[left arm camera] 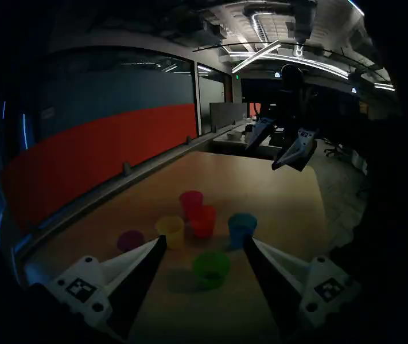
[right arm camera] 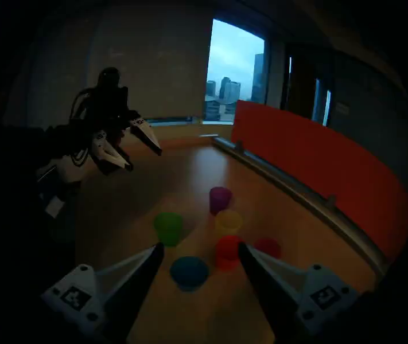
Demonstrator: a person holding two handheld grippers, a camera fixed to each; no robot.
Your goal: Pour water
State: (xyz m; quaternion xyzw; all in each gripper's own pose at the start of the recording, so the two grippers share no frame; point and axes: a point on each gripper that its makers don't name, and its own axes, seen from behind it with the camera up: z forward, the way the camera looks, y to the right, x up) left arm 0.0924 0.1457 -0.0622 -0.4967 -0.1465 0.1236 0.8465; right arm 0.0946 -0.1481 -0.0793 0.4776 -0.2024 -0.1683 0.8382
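Note:
Several small plastic cups stand clustered on a wooden table (left arm camera: 261, 189): pink (left arm camera: 191, 202), red (left arm camera: 204, 221), yellow (left arm camera: 171, 229), purple (left arm camera: 130, 241), blue (left arm camera: 242, 228) and green (left arm camera: 211, 268). My left gripper (left arm camera: 204, 243) hovers open just before them, with the green cup between its fingers' line and nothing held. Seen from the opposite side are the blue cup (right arm camera: 189, 271), red cup (right arm camera: 227, 251), green cup (right arm camera: 168, 227), yellow cup (right arm camera: 228, 221) and purple cup (right arm camera: 220, 199). There my right gripper (right arm camera: 199, 247) is open and empty. Each gripper appears raised across the table: right (left arm camera: 259, 160), left (right arm camera: 146, 161).
The room is dim. A red and grey partition (left arm camera: 106, 143) runs along one long edge of the table, with a rail at its foot (right arm camera: 295, 192). A window (right arm camera: 229, 74) lies beyond the table's far end. Office desks and chairs (left arm camera: 335, 152) stand past the other end.

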